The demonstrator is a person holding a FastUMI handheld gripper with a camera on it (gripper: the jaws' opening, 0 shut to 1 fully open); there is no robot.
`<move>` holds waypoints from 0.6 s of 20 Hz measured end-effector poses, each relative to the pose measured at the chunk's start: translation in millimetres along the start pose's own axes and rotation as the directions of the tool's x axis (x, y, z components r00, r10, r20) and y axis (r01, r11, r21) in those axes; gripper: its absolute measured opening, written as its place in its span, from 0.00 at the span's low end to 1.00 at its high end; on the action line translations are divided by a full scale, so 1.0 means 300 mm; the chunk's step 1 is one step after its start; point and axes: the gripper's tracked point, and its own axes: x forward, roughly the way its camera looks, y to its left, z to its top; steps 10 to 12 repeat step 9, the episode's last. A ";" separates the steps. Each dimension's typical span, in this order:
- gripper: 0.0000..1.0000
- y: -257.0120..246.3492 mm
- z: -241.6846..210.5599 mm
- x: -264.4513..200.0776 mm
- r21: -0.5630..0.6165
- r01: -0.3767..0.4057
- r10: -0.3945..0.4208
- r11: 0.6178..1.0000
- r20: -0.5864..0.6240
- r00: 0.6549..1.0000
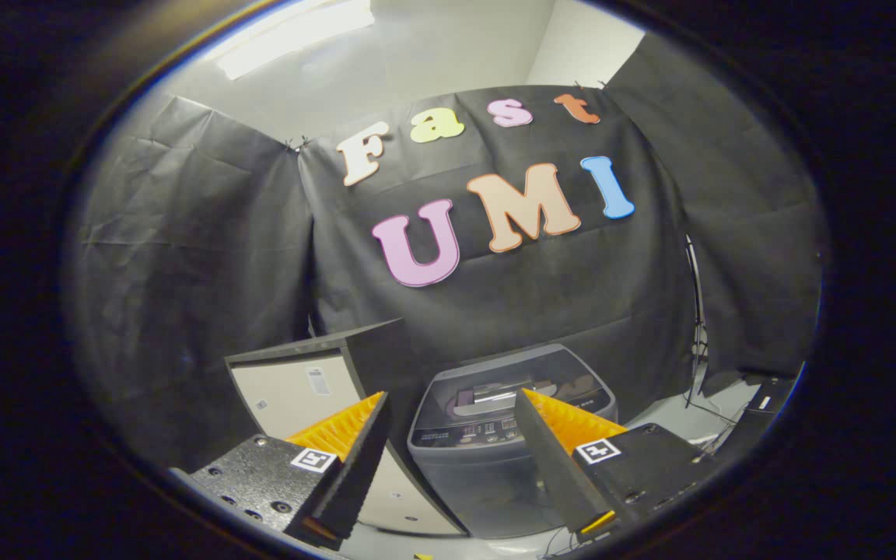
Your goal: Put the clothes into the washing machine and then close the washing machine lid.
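The gripper (pixel 452 459) is holding its fingers wide apart with nothing between them. Just beyond and between the fingers, the washing machine (pixel 495 443) is standing with its lid (pixel 506 381) lying shut, and a pale cabinet (pixel 316 397) is standing beside it, behind the left finger.

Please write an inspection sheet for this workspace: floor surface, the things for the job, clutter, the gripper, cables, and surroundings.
Surface: pale floor, partly seen.
Job's things: washing machine beyond the fingers, lid down; clothes: nothing seen.
Clutter: dark-edged cabinet beside the machine.
Gripper: gripper open, fingers apart, holding nothing.
Cables: thin cables on the floor by the wall.
Surroundings: black cloth wall, white wall above.
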 end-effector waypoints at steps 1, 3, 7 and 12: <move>0.96 0.002 0.006 -0.022 0.001 -0.008 0.008 1.000 0.004 1.000; 0.96 0.012 -0.003 -0.060 0.009 -0.025 0.025 1.000 -0.011 1.000; 0.96 0.018 -0.023 -0.101 -0.078 -0.065 0.060 0.995 -0.066 0.996; 0.96 -0.015 -0.020 -0.113 -0.132 -0.068 0.057 0.989 -0.085 0.995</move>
